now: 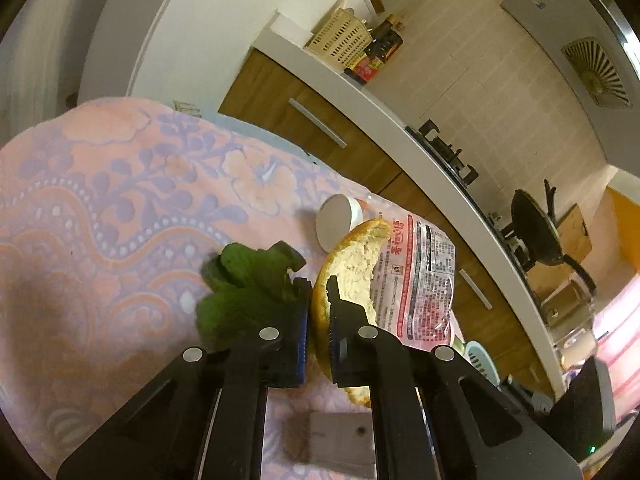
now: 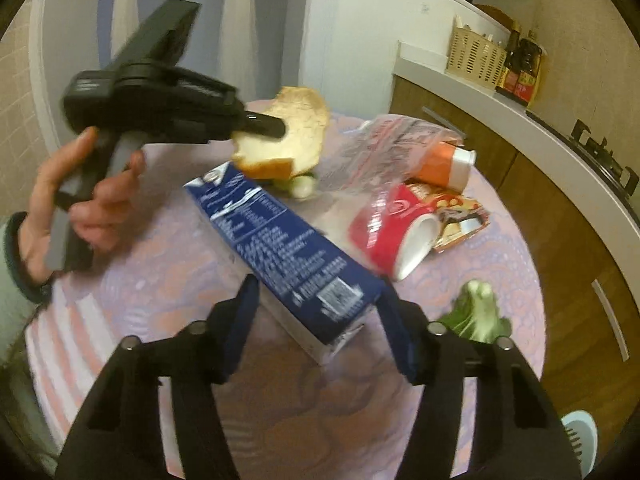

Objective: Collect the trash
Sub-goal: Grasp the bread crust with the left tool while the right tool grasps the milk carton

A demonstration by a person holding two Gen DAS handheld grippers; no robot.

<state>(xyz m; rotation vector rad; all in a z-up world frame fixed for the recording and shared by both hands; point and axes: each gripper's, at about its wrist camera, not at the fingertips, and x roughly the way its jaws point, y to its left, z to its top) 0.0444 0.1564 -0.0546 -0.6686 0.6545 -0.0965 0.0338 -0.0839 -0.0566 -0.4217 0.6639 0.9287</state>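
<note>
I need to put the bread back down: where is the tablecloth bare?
Bare tablecloth lies left of the green leaf. Crowded: around the blue carton, red cup, orange cup and clear wrapper.

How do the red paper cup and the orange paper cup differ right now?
The red paper cup lies nearer the right-wrist camera, its white mouth facing it; the orange paper cup lies farther back, its mouth turned right. A clear plastic wrapper partly drapes the orange one; the red one is barer. Both lie tipped on the floral tablecloth.
</note>
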